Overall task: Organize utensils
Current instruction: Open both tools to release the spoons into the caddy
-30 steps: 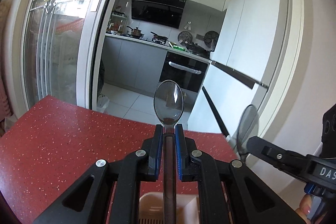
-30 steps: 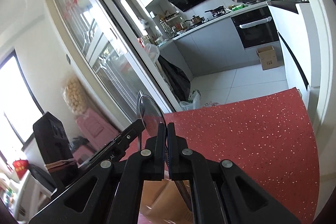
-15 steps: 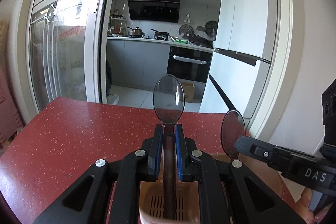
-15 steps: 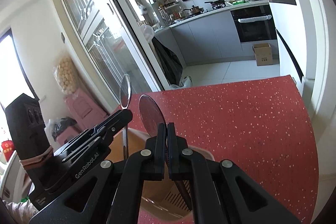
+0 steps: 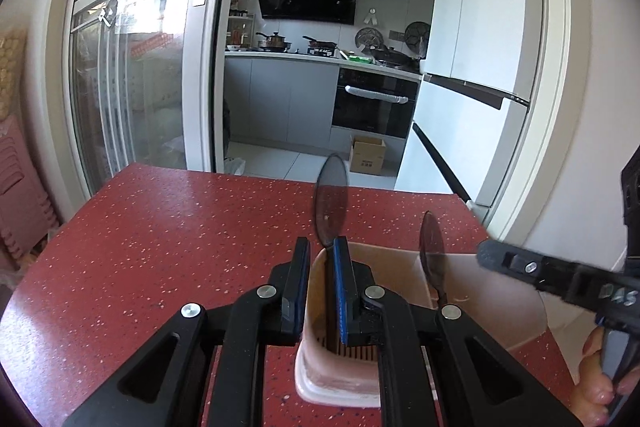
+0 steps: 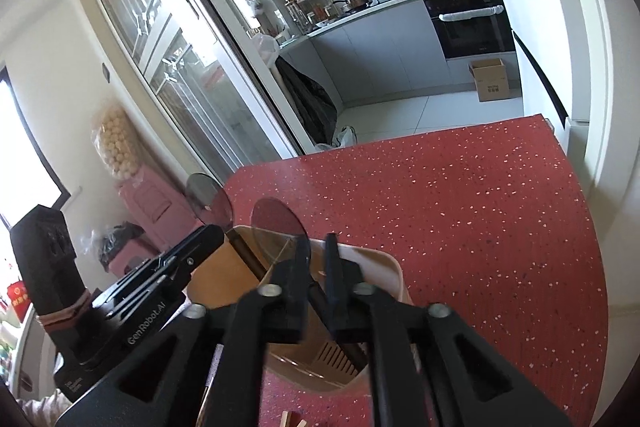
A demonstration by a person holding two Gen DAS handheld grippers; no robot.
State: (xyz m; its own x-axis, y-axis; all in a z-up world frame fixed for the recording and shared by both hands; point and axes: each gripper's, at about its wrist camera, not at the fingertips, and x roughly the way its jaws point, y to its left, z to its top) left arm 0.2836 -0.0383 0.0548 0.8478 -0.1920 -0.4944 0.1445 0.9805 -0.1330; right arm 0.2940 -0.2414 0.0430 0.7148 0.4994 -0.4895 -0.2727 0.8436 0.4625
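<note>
A red speckled table [image 5: 168, 251] stands before an open sliding glass door [image 5: 132, 67], with a grey kitchen, a black oven [image 5: 374, 105] and a white fridge [image 5: 468, 75] beyond it, and a cardboard box [image 5: 367, 155] on the kitchen floor.

On the near part of the table sits a pale pink utensil holder [image 5: 480, 291], its slotted bottom visible in both wrist views. Two spoons stand in it, bowls up and handles down inside. The left spoon [image 5: 331, 205] rises between the fingers of the left gripper [image 5: 322, 267]; its handle lies against the right blue pad [image 5: 341, 291], while the left pad stands clear of it, so the jaws are parted and nothing is clamped. The right spoon [image 5: 432, 247] leans in the far right part of the holder, just beside the tip of the right gripper [image 5: 520, 267], which reaches in from the right edge of that view.

In the right wrist view, the right gripper [image 6: 318, 259] hangs over the holder [image 6: 380, 263] with its fingers apart and a gap showing between them; it grips nothing. The right spoon [image 6: 276, 223] stands just left of those fingers, and the left spoon [image 6: 208, 197] is farther left beside the left gripper [image 6: 192, 255].
</note>
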